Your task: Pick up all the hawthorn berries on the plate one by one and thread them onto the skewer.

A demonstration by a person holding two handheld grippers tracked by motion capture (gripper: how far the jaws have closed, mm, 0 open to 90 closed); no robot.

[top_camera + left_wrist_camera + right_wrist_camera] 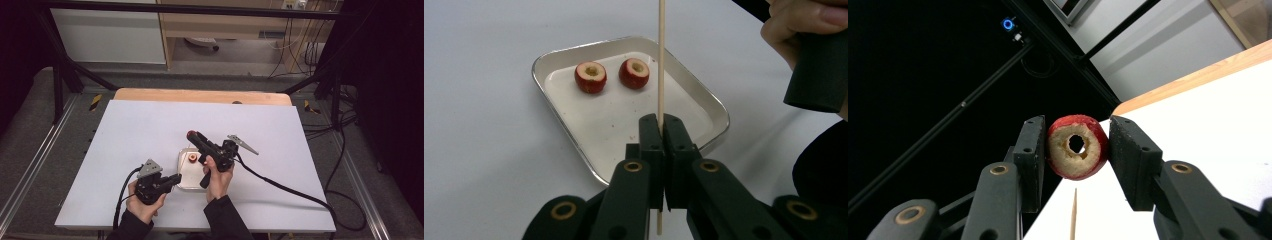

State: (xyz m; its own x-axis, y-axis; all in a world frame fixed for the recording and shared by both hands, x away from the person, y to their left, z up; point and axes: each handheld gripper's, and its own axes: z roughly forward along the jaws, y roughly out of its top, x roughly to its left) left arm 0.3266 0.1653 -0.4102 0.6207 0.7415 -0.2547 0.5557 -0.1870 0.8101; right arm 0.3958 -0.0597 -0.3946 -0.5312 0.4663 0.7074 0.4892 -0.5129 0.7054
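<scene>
Low in the left gripper view, the left gripper (663,131) has its jaws pressed together on a thin wooden skewer (661,65), which rises upright to the top edge of the frame. Behind it, a metal tray (711,102) on the white table (474,150) holds two cored red fruits (590,77) side by side in its upper left part. At the centre of the right gripper view, the right gripper (1077,148) is partly open, its pads clamped on a third cored fruit (1078,147); the skewer's tip shows just below it.
</scene>
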